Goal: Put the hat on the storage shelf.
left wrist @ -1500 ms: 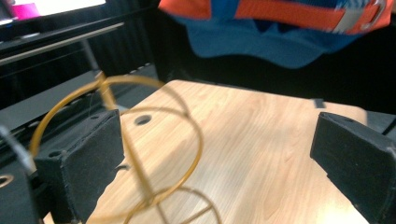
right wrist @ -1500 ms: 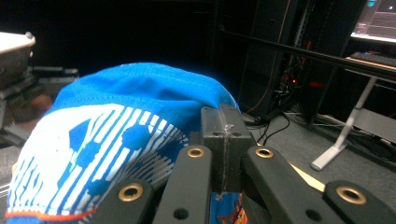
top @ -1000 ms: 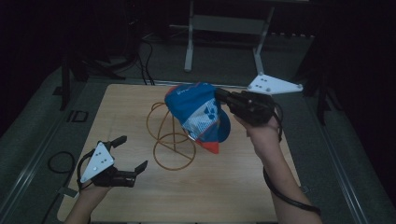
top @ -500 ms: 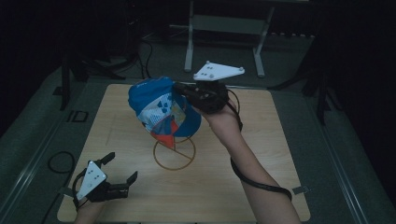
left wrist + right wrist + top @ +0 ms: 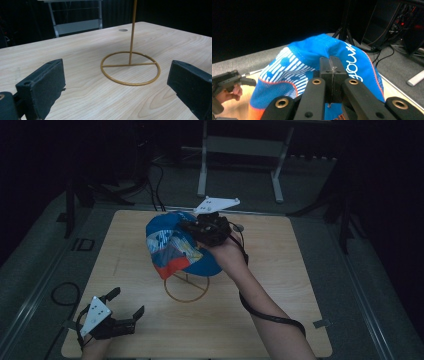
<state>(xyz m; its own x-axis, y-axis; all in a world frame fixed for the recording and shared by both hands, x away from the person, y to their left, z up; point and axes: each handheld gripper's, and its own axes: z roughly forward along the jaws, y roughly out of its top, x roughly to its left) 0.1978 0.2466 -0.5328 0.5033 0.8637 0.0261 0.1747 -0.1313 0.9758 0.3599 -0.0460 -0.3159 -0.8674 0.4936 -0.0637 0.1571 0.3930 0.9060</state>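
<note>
A blue cap with white print and an orange brim edge hangs over the middle of the wooden table. My right gripper is shut on its fabric from the far right; in the right gripper view the jaws pinch the cap at its crown. Below the cap stands a gold wire stand: its ring base shows, its top is hidden by the cap. My left gripper is open near the front left corner. Its view faces the stand between wide-apart pads.
A small round grommet sits in the table behind the right hand. A grey metal frame and cables lie on the dark floor beyond the far edge. A cable trails from the right forearm.
The right gripper carried the cap leftward and then slightly down over the stand. The left gripper drew back toward the front left corner, still open.
</note>
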